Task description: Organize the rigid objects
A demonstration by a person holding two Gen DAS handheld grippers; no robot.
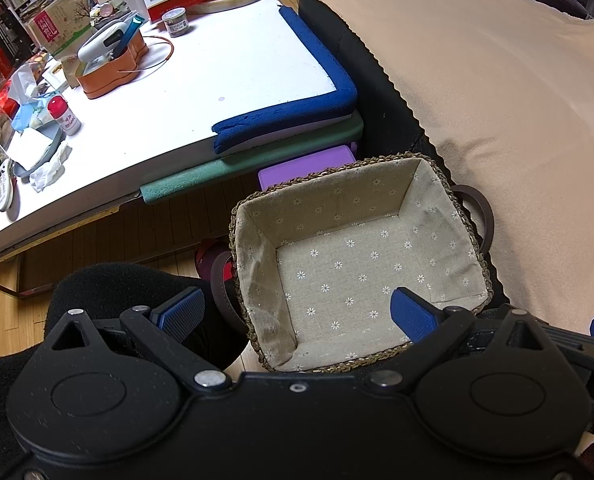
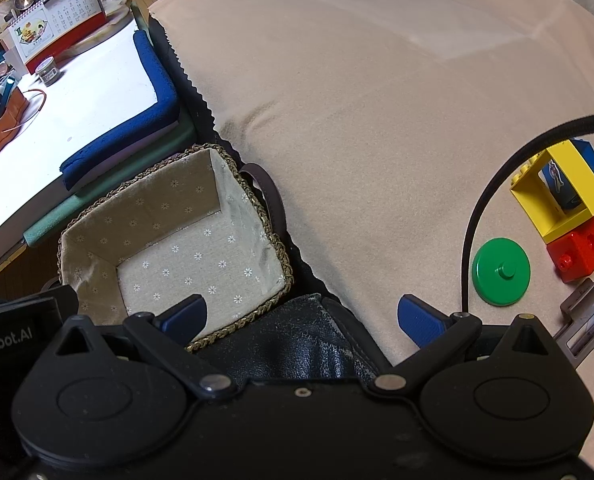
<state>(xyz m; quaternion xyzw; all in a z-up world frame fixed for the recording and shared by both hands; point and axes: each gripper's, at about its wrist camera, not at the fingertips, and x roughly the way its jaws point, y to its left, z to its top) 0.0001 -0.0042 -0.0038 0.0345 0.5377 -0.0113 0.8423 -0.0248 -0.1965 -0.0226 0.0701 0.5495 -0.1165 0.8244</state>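
Woven rectangular basket [image 1: 361, 264] with a daisy-print cloth lining sits beside the beige cloth-covered cushion [image 2: 377, 100], nothing inside it. The left gripper [image 1: 295, 312] hovers over it with jaws spread wide and nothing held, and the right gripper [image 2: 303, 314] is likewise wide apart and empty. A green plastic disc [image 2: 501, 272], red block [image 2: 577, 252] and yellow frame block [image 2: 557, 192] lie on the cushion.
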